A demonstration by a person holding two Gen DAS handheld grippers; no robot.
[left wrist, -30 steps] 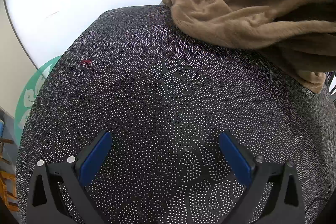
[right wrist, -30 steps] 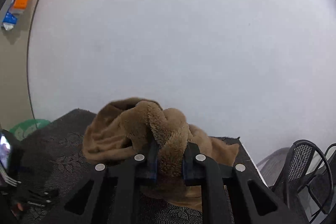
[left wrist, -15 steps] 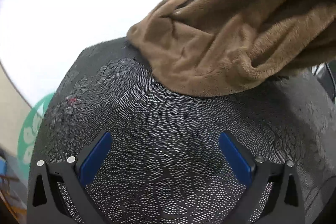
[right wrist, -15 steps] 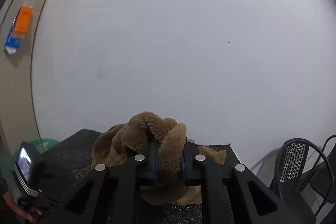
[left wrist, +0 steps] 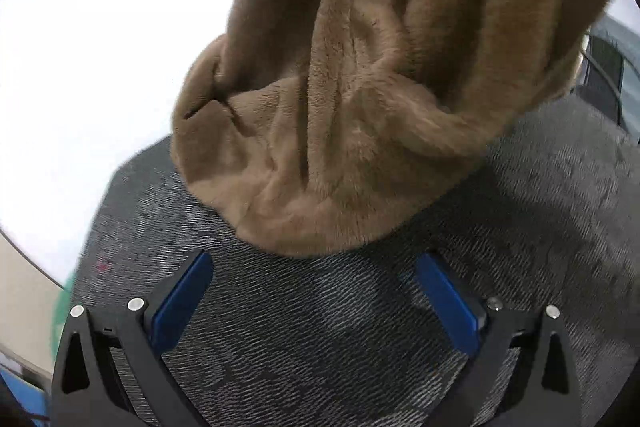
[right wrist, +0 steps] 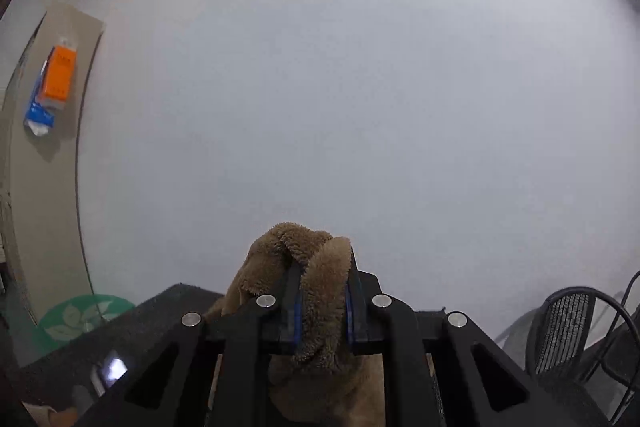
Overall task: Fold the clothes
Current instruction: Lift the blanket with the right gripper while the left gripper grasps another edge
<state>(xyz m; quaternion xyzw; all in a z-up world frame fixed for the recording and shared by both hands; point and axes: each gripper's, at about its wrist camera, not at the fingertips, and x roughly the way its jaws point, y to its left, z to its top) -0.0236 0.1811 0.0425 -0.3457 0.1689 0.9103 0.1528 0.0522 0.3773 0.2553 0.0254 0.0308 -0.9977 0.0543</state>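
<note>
While right hand-held gripper [right wrist: 322,301] clamps brown fleece [left wrist: 360,99], left hand-held gripper [left wrist: 316,301] gapes wide.

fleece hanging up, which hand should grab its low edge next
Left. The left gripper is open and empty just below the fleece's hanging hem, over the dark cloth. The right gripper is shut on the top.
</note>
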